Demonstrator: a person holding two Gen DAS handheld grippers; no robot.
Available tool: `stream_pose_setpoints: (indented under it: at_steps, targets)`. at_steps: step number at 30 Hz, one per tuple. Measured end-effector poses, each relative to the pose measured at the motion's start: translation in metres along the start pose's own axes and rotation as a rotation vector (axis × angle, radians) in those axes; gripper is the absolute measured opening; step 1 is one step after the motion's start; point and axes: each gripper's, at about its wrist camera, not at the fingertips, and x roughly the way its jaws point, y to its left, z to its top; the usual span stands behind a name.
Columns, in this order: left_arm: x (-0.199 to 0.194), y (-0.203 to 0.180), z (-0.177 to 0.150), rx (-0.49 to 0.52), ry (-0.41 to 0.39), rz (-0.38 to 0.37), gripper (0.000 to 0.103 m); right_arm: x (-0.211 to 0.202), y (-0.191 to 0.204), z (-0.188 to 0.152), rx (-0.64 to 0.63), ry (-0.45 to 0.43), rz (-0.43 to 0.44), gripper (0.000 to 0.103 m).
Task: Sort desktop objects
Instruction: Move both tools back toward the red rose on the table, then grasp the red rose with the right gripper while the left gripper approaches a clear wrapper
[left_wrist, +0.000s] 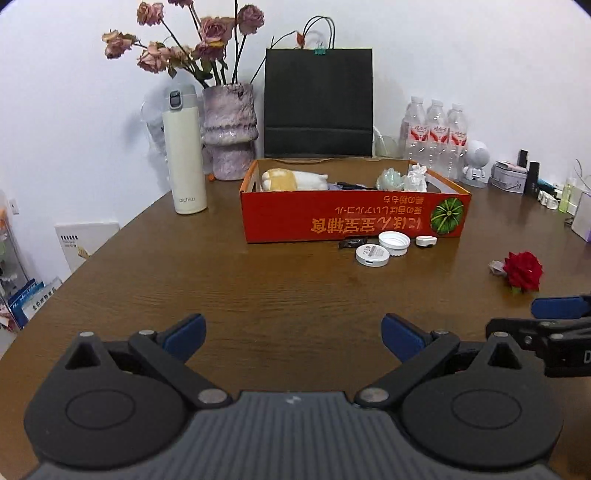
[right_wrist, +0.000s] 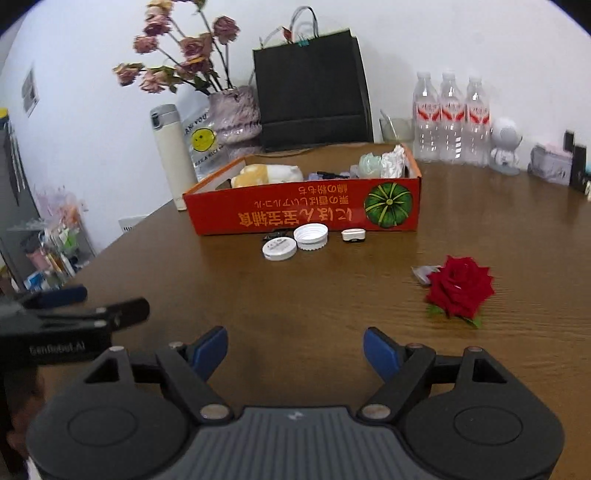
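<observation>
An orange cardboard box (left_wrist: 351, 216) (right_wrist: 303, 212) stands mid-table with a plush toy (left_wrist: 295, 179) and small items inside. In front of it lie a white round case (left_wrist: 372, 254) (right_wrist: 279, 249), a white cap (left_wrist: 394, 243) (right_wrist: 310, 236), a small white gadget (left_wrist: 426, 241) (right_wrist: 353, 235) and a dark wrapper (left_wrist: 351, 243). A red rose (left_wrist: 522, 272) (right_wrist: 460, 287) lies to the right. My left gripper (left_wrist: 293, 334) is open over bare wood, well short of these. My right gripper (right_wrist: 295, 350) is open too, empty, with the rose ahead to its right.
Along the back wall stand a white flask (left_wrist: 184, 151), a vase of dried roses (left_wrist: 229, 129), a black paper bag (left_wrist: 318, 103), three water bottles (left_wrist: 436, 133) and a white figurine (left_wrist: 476, 158). Cosmetics crowd the far right (left_wrist: 532, 177). The table's left edge drops to shelves.
</observation>
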Motion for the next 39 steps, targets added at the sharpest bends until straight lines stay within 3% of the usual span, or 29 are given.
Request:
stream_pose_setpoints:
  at_steps: [3,6,9,15,18,20,27,30,35,37,39]
  targets:
    - [0.0,0.002,0.001,-0.029,0.004,-0.03,0.103,-0.015,-0.005,-0.007,-0.027,-0.044,-0.018,0.08]
    - [0.014,-0.004,0.005,-0.016,0.024,-0.012,0.103,-0.017,-0.017,-0.001,-0.063,-0.097,-0.114,0.08]
    - [0.025,-0.013,0.006,-0.008,0.045,-0.056,0.103,-0.007,-0.041,0.009,-0.059,-0.079,-0.186,0.075]
    - [0.042,-0.037,0.01,0.058,0.047,-0.122,0.103,0.032,-0.081,0.029,-0.071,-0.023,-0.264,0.074]
    - [0.049,-0.048,0.013,0.078,0.053,-0.142,0.103,0.052,-0.095,0.034,-0.06,-0.004,-0.245,0.067]
    - [0.055,-0.055,0.017,0.09,0.056,-0.16,0.103,0.06,-0.102,0.035,-0.047,0.032,-0.212,0.045]
    - [0.077,-0.093,0.035,0.147,0.042,-0.259,0.101,0.021,-0.107,0.025,-0.014,0.036,-0.057,0.035]
    - [0.09,-0.118,0.048,0.178,0.009,-0.351,0.099,0.003,-0.118,0.022,0.03,-0.002,-0.1,0.035]
    - [0.127,-0.165,0.06,0.261,0.028,-0.456,0.074,-0.008,-0.145,0.025,0.135,-0.072,-0.171,0.035]
    - [0.139,-0.177,0.059,0.288,0.057,-0.492,0.073,-0.01,-0.149,0.026,0.152,-0.091,-0.177,0.035]
    - [0.148,-0.185,0.057,0.297,0.084,-0.494,0.065,-0.01,-0.152,0.026,0.159,-0.102,-0.174,0.035]
